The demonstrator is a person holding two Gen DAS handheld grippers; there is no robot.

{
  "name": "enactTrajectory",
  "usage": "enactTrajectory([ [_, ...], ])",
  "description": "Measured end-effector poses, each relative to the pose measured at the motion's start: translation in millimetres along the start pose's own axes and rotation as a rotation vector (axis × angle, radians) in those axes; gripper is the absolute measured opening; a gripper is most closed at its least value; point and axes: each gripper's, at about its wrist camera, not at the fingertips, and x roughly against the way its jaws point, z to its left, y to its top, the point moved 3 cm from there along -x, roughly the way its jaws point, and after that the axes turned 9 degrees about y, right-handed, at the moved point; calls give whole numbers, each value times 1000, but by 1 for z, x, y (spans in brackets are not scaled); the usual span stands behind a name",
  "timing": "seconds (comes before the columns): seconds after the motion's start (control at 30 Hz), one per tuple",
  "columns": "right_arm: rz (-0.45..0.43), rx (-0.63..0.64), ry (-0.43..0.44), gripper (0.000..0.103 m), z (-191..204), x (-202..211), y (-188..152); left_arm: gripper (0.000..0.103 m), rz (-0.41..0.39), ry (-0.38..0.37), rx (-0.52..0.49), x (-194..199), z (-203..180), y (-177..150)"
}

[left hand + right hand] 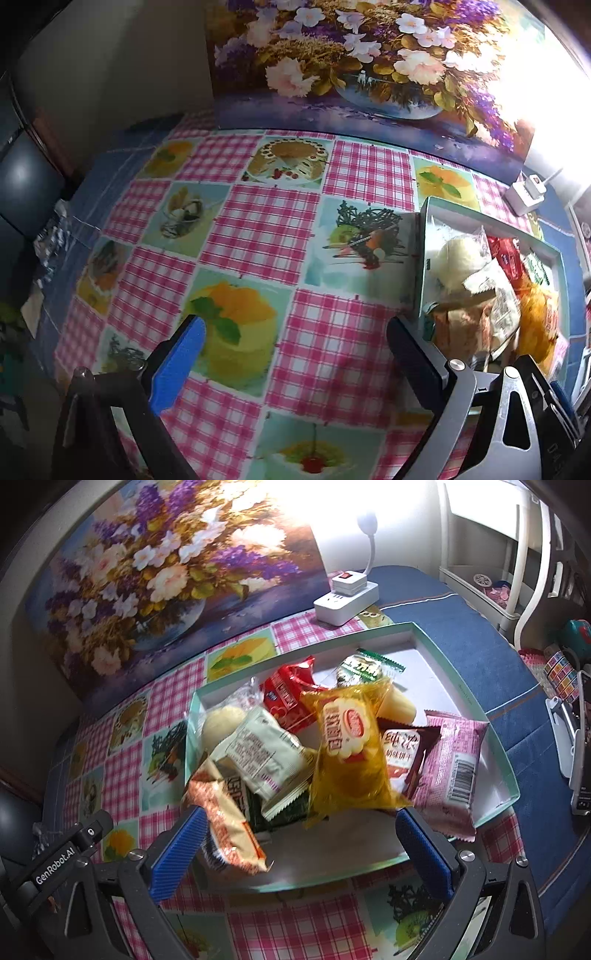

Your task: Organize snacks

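Note:
A shallow mint-rimmed tray (499, 746) on the checked tablecloth holds several snack packets in a loose heap. A yellow packet (351, 746) lies on top, with a white-green one (266, 753), an orange-patterned one (225, 823), a red one (284, 694) and a pink one (450, 760) around it. My right gripper (300, 814) hovers open over the tray's near end; its pads press on nothing. My left gripper (295, 325) stands open above bare tablecloth, left of the tray (423, 258), with nothing between its fingers.
A flower painting (351, 66) leans against the wall behind the table. A white power strip (345, 600) with a lit lamp sits beyond the tray. Blue cloth (480, 638) covers the table's right side; a white shelf (517, 554) stands past it. Tablecloth (258, 229) stretches left of the tray.

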Motion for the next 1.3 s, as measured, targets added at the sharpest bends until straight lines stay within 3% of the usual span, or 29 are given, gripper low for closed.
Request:
enactTrajectory([
  [0.3, -2, 47, -13, 103, 8, 9, -18, 99, -37, 8, -60, 13, 9, -22],
  [1.3, 13, 149, -48, 103, 25, 21, -56, 99, -57, -3, -27, 24, 49, -52],
])
